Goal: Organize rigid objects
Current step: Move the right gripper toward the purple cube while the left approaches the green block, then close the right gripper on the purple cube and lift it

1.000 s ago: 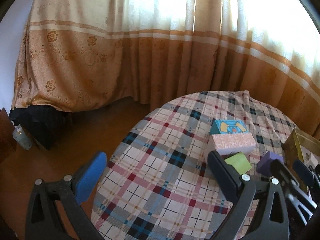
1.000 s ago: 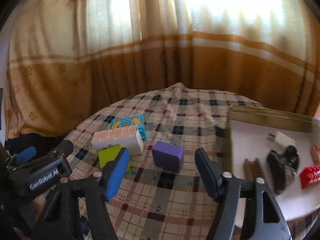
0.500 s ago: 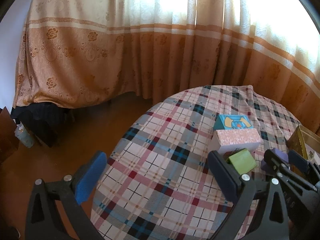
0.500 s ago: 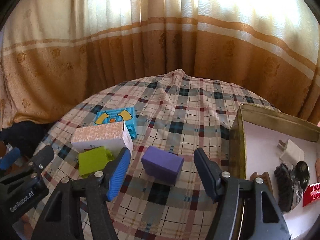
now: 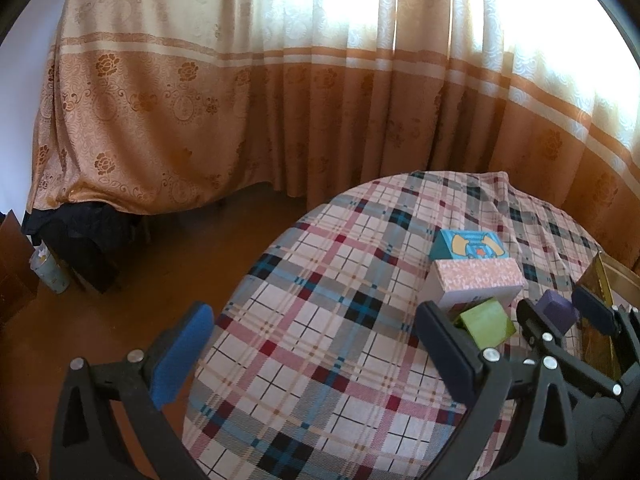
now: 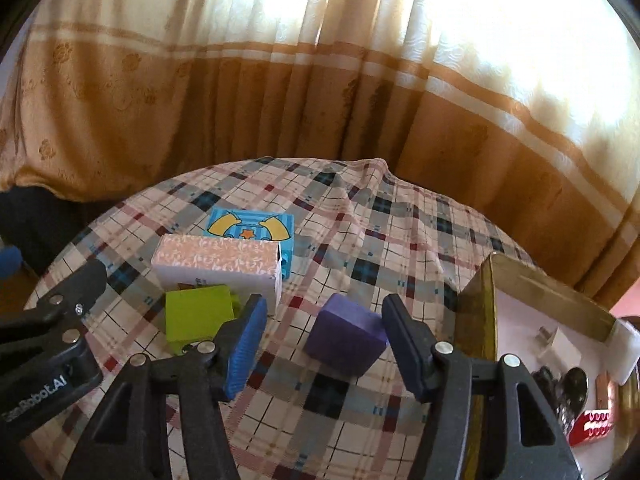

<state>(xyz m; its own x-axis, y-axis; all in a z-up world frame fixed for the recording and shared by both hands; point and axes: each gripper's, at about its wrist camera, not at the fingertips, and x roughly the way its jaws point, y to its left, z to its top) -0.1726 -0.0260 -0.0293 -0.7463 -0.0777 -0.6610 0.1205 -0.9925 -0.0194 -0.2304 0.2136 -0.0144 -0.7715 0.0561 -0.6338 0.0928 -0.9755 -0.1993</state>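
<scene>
Hiding green block [image 6: 199,311] partly, tin tray [image 6: 476,312] cropped

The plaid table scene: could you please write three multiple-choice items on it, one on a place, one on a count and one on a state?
1. Where does the purple block lie?
A. inside the tin
B. on the plaid cloth between the fingers of the right tongs
C. on top of the pink box

2. How many loose blocks and boxes lie on the cloth outside the tin?
A. two
B. four
C. six

3. How do the left tongs stand?
A. open and empty
C. shut on the blue box
B. shut on the green block

Answers:
1 B: the right tongs straddle it on the plaid cloth, their jaws just closing with a gap left beside the blue pad.
2 B: purple block, green block, pink box and blue box; the tin holds other things.
3 A: the left tongs are spread wide, nothing between them.
</scene>
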